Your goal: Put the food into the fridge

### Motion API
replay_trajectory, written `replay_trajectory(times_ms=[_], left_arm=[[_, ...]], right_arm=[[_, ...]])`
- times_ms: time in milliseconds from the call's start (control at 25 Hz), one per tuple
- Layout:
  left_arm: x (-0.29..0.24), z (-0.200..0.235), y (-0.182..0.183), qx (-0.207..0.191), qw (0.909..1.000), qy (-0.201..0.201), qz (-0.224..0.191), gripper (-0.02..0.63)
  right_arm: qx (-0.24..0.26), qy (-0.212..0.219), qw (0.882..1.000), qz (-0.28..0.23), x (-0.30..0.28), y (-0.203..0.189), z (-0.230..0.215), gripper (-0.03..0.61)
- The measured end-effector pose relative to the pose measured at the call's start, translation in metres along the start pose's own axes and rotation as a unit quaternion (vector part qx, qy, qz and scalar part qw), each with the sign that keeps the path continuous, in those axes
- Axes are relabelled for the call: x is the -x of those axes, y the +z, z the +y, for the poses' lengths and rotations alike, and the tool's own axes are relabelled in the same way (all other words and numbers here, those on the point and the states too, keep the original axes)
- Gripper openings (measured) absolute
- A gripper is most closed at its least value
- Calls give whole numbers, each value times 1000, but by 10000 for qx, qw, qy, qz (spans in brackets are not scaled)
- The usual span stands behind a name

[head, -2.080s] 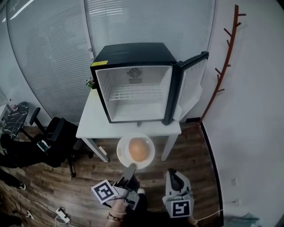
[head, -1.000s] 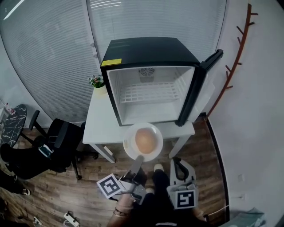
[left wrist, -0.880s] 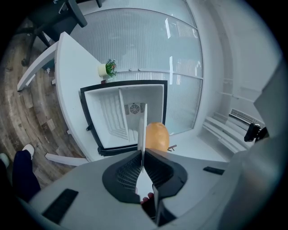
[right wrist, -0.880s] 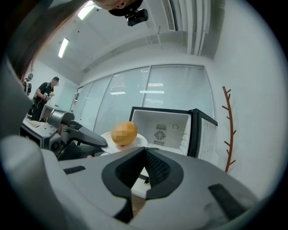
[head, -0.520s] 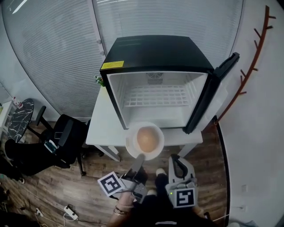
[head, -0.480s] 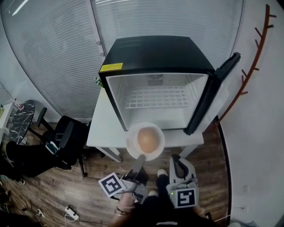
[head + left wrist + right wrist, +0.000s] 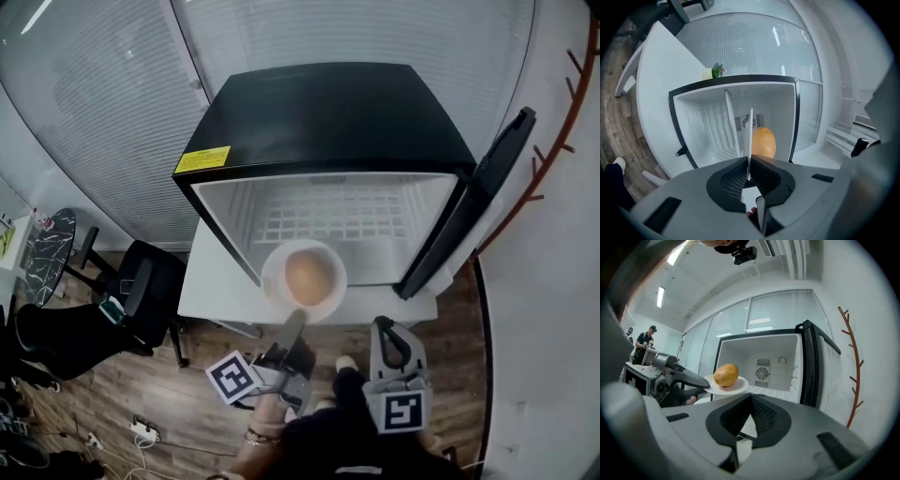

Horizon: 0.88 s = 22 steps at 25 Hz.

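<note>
Since our left gripper point(image 7: 296, 322) has its jaws clamped on the near rim of the plate point(image 7: 274, 286), the food point(image 7: 307, 276) rides level on it, right at the mouth of the fridge point(image 7: 328, 112), not inside yet; the door point(image 7: 480, 202) swings out right, so the way in looks free; our right gripper point(image 7: 394, 330) hangs back, jaws closed on nothing; we can't tell what the food is, some round orange-yellow lump; the plate hides the fridge floor beneath it.

My left claw point(image 7: 294, 319) level, clamped on plate point(image 7: 274, 286) rim; right claw point(image 7: 385, 325) beside it, jaws together, empty.
</note>
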<state>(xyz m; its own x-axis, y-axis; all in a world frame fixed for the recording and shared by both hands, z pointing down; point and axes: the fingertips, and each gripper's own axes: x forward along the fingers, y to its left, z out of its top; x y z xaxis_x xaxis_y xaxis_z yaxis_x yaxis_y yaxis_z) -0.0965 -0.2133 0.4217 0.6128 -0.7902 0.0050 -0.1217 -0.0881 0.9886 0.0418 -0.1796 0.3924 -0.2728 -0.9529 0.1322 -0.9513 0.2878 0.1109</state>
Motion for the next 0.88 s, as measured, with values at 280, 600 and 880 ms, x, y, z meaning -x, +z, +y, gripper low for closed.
replay_trajectory(times_ms=[280, 600, 880], left_arm=[[-31, 15, 9, 64, 9998, 159, -120, 20], [-60, 24, 16, 124, 9992, 344, -142, 20], [-83, 24, 17, 141, 9990, 423, -73, 21]], right_arm=[[-48, 159, 9996, 216, -27, -14, -22, 2], [-84, 287, 9993, 216, -51, -17, -38, 2], [-168, 382, 9990, 164, -65, -18, -43, 2]])
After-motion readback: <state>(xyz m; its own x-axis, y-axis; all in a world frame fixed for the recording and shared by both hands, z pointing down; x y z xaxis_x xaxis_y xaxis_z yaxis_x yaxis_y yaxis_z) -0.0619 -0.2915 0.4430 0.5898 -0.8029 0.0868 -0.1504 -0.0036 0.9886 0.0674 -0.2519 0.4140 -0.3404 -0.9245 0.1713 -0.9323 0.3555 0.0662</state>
